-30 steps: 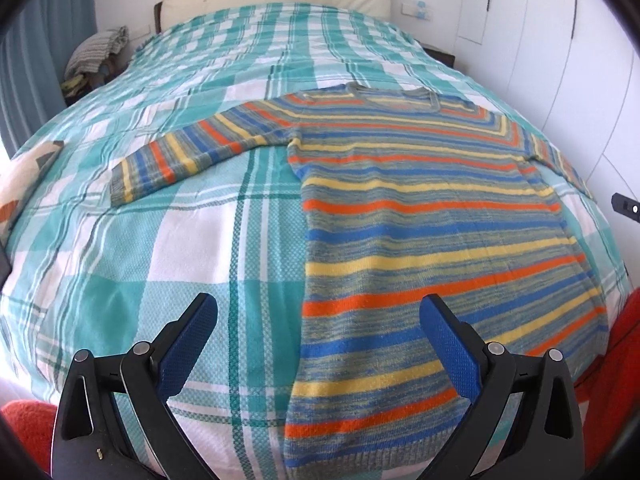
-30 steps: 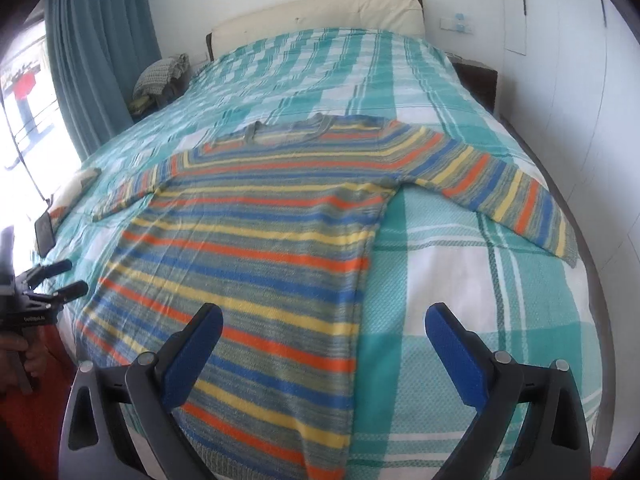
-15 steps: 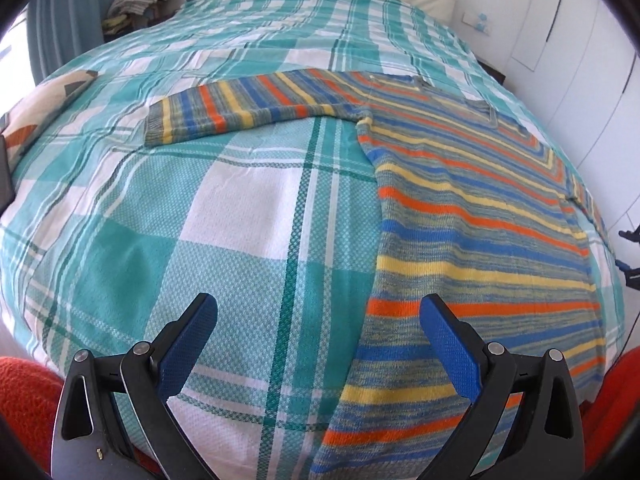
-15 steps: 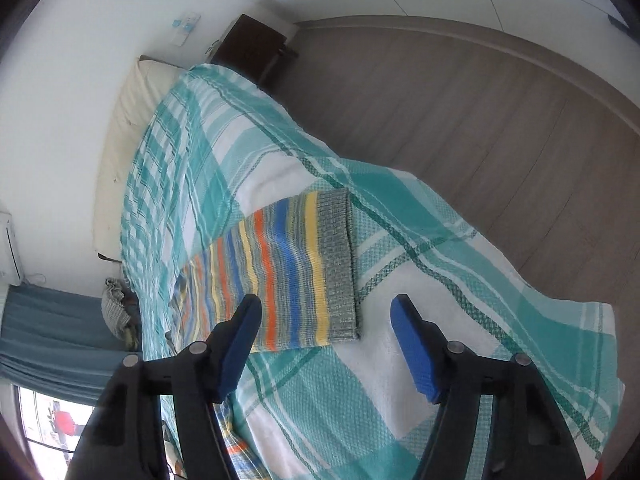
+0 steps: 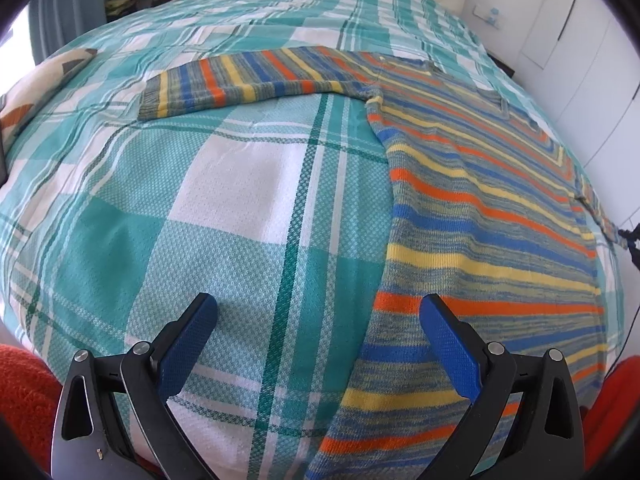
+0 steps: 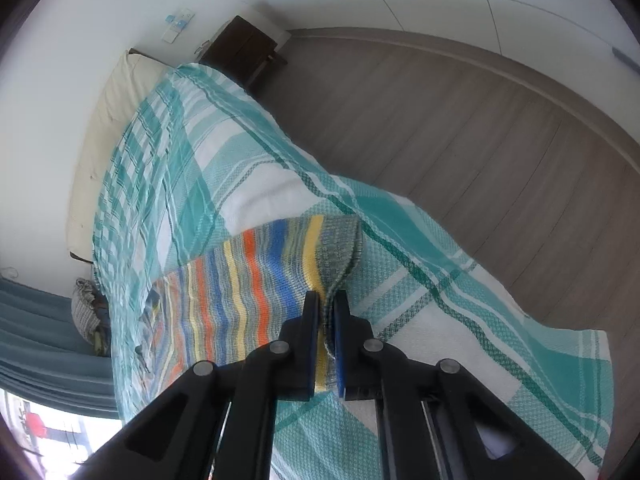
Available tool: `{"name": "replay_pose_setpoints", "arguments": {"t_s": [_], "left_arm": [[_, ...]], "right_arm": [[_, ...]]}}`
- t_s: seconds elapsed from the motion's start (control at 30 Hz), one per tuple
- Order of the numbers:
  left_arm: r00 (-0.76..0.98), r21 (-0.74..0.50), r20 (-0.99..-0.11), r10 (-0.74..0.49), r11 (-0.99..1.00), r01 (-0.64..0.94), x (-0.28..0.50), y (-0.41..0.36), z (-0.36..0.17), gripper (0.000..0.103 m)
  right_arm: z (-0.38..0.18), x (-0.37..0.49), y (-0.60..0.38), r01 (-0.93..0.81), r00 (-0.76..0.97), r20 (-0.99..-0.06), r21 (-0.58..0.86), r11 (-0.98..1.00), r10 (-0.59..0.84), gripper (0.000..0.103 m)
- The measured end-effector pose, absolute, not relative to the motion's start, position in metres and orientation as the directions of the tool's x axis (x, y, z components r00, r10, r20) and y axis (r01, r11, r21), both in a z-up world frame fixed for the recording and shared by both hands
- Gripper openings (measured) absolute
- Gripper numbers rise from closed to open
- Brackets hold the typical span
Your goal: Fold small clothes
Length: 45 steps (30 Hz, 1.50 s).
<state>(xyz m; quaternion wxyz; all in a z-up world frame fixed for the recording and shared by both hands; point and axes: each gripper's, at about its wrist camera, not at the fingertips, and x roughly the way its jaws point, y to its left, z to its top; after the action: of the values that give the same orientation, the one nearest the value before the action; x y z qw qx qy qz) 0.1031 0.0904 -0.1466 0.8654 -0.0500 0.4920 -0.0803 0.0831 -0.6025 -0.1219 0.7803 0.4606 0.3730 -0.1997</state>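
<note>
A striped sweater [image 5: 472,208] in blue, orange, yellow and grey lies flat on the bed, its left sleeve [image 5: 248,80] stretched out to the left. My left gripper [image 5: 316,316] is open and empty, hovering over the bedspread with its right finger above the sweater's lower left edge. My right gripper [image 6: 326,304] is shut on the grey cuff of the sweater's right sleeve [image 6: 256,272], which bunches up between the blue pads. The right gripper also shows small at the far right edge of the left wrist view.
The bed carries a teal and white checked bedspread [image 5: 224,216]. A cream headboard [image 6: 104,128] and a dark nightstand [image 6: 244,48] stand by the white wall. Wooden floor [image 6: 500,132] runs along the bed's right side. A cushion [image 5: 44,84] lies at the left.
My right gripper has closed on the right sleeve's cuff, which it framed open half a second ago. My left gripper has moved closer to the bed and slightly left.
</note>
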Motion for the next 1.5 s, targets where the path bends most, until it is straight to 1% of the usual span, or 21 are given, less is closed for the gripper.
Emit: {"name": "replay_pose_setpoints", "arguments": {"t_s": [0.07, 0.13, 0.23, 0.33, 0.4, 0.43, 0.47, 0.63, 0.73, 0.83, 0.93, 1.0, 1.03, 1.07, 1.1, 1.13, 1.17, 1.23, 1.33, 1.47, 1.5], "left_arm": [[0.503, -0.166, -0.843, -0.192, 0.981, 0.097, 0.103, 0.089, -0.146, 0.101], [0.503, -0.173, -0.841, -0.201, 0.98, 0.102, 0.104, 0.087, -0.146, 0.101], [0.505, -0.178, -0.837, -0.21, 0.978, 0.111, 0.105, 0.085, -0.145, 0.101], [0.506, -0.18, -0.836, -0.212, 0.977, 0.113, 0.104, 0.086, -0.145, 0.101], [0.503, -0.182, -0.838, -0.212, 0.977, 0.108, 0.102, 0.088, -0.145, 0.101], [0.503, -0.185, -0.838, -0.213, 0.977, 0.105, 0.102, 0.089, -0.145, 0.101], [0.504, -0.189, -0.837, -0.215, 0.977, 0.102, 0.102, 0.091, -0.145, 0.101], [0.512, -0.201, -0.829, -0.225, 0.974, 0.102, 0.104, 0.094, -0.142, 0.101], [0.508, -0.195, -0.832, -0.223, 0.975, 0.109, 0.107, 0.09, -0.144, 0.101], [0.509, -0.17, -0.835, -0.209, 0.978, 0.122, 0.105, 0.084, -0.145, 0.101], [0.512, -0.144, -0.837, -0.195, 0.98, 0.139, 0.103, 0.08, -0.146, 0.101], [0.509, -0.133, -0.84, -0.187, 0.981, 0.142, 0.103, 0.077, -0.148, 0.101], [0.508, -0.13, -0.841, -0.185, 0.981, 0.143, 0.104, 0.076, -0.149, 0.101], [0.506, -0.126, -0.843, -0.182, 0.982, 0.144, 0.104, 0.075, -0.15, 0.101], [0.506, -0.121, -0.844, -0.178, 0.982, 0.145, 0.104, 0.075, -0.15, 0.101], [0.506, -0.117, -0.844, -0.176, 0.982, 0.146, 0.104, 0.074, -0.15, 0.101], [0.508, -0.114, -0.843, -0.175, 0.982, 0.149, 0.103, 0.075, -0.15, 0.101], [0.506, -0.112, -0.845, -0.175, 0.982, 0.153, 0.102, 0.075, -0.15, 0.101], [0.501, -0.111, -0.847, -0.176, 0.982, 0.156, 0.103, 0.075, -0.151, 0.101], [0.504, -0.124, -0.844, -0.185, 0.981, 0.152, 0.104, 0.075, -0.15, 0.101], [0.506, -0.123, -0.843, -0.184, 0.981, 0.152, 0.105, 0.074, -0.149, 0.101]], "right_arm": [[-0.086, 0.099, -0.576, 0.592, 0.664, -0.747, 0.51, 0.624, -0.02, 0.007], [-0.049, 0.12, -0.539, 0.465, 0.719, -0.694, 0.501, 0.73, 0.018, 0.007], [-0.008, 0.161, -0.468, 0.213, 0.765, -0.609, 0.548, 0.809, 0.211, 0.007], [0.008, 0.202, -0.395, 0.018, 0.736, -0.569, 0.558, 0.83, 0.367, 0.009], [-0.002, 0.23, -0.357, -0.057, 0.682, -0.558, 0.604, 0.795, 0.473, 0.036], [-0.01, 0.242, -0.344, -0.06, 0.653, -0.569, 0.618, 0.784, 0.499, 0.074], [-0.017, 0.25, -0.337, -0.065, 0.638, -0.568, 0.633, 0.771, 0.52, 0.077], [-0.036, 0.251, -0.353, 0.006, 0.655, -0.567, 0.664, 0.747, 0.499, 0.077], [-0.059, 0.253, -0.373, 0.087, 0.606, -0.626, 0.665, 0.741, 0.491, 0.072], [-0.083, 0.246, -0.39, 0.203, 0.562, -0.742, 0.552, 0.809, 0.366, 0.064], [-0.094, 0.238, -0.392, 0.234, 0.529, -0.833, 0.322, 0.917, 0.158, 0.063], [-0.107, 0.238, -0.39, 0.199, 0.487, -0.863, 0.263, 0.944, 0.137, 0.061], [-0.115, 0.239, -0.388, 0.184, 0.467, -0.873, 0.253, 0.95, 0.142, 0.056], [-0.122, 0.239, -0.386, 0.169, 0.451, -0.881, 0.241, 0.956, 0.143, 0.031], [-0.13, 0.241, -0.384, 0.157, 0.431, -0.894, 0.205, 0.966, 0.119, 0.009], [-0.135, 0.241, -0.385, 0.165, 0.415, -0.908, 0.136, 0.977, 0.056, 0.006], [-0.139, 0.239, -0.39, 0.193, 0.42, -0.907, 0.11, 0.975, 0.02, 0.006], [-0.143, 0.237, -0.401, 0.244, 0.429, -0.903, 0.153, 0.958, 0.035, 0.006], [-0.136, 0.24, -0.393, 0.201, 0.416, -0.909, 0.111, 0.973, 0.018, 0.014], [-0.096, 0.243, -0.397, 0.196, 0.511, -0.86, 0.12, 0.973, 0.003, 0.015], [-0.085, 0.248, -0.398, 0.174, 0.542, -0.84, 0.16, 0.972, 0.041, 0.015]]}}
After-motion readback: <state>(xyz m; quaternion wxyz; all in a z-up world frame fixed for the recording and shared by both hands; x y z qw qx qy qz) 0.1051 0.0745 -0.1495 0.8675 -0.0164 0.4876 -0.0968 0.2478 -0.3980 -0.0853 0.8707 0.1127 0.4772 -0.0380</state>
